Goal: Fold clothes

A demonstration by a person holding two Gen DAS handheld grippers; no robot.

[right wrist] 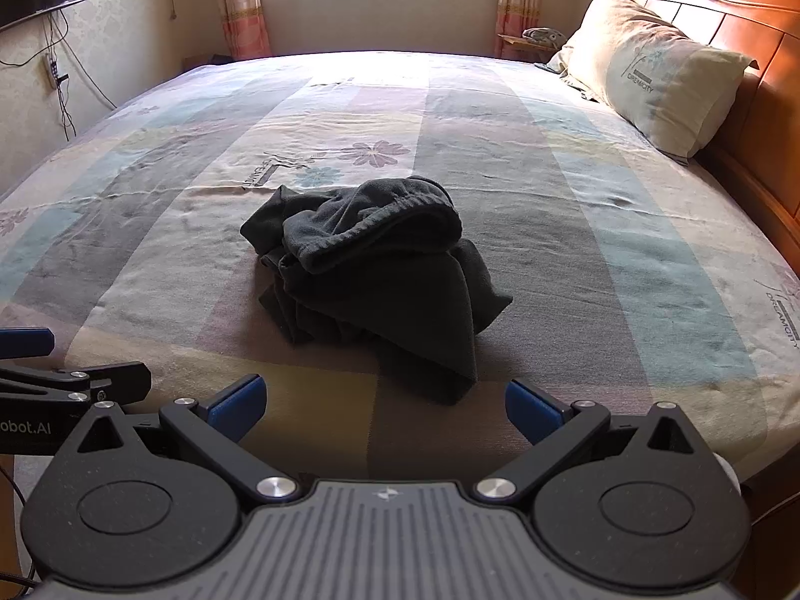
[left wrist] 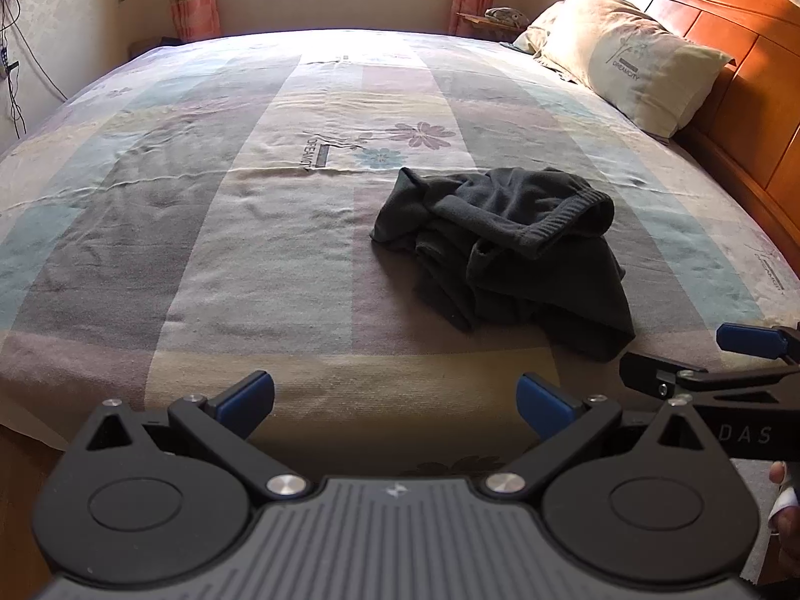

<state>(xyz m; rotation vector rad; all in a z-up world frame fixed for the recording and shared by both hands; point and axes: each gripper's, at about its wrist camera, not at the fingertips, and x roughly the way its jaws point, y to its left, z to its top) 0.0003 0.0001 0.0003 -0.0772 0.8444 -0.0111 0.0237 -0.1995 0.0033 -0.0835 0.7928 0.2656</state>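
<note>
A crumpled dark grey knit garment with a ribbed waistband (left wrist: pixel 500 250) lies in a heap near the middle of the pastel patchwork bedsheet (left wrist: pixel 200 210), apart from the beige pillow (left wrist: pixel 630 55) by the wooden headboard. The left gripper (left wrist: pixel 395 402) and right gripper (right wrist: pixel 385 407) hover side by side over the near bed edge, short of the heap, blue pads spread wide and empty, probably because each must take a separate edge and spread the cloth flat first.

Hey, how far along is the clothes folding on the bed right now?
Nothing looks done yet: the dark garment lies in a crumpled heap on the bed. Nothing is in hand either; the left gripper and right gripper are both open and empty, short of the heap. Spreading it flat and every fold remain.
</note>
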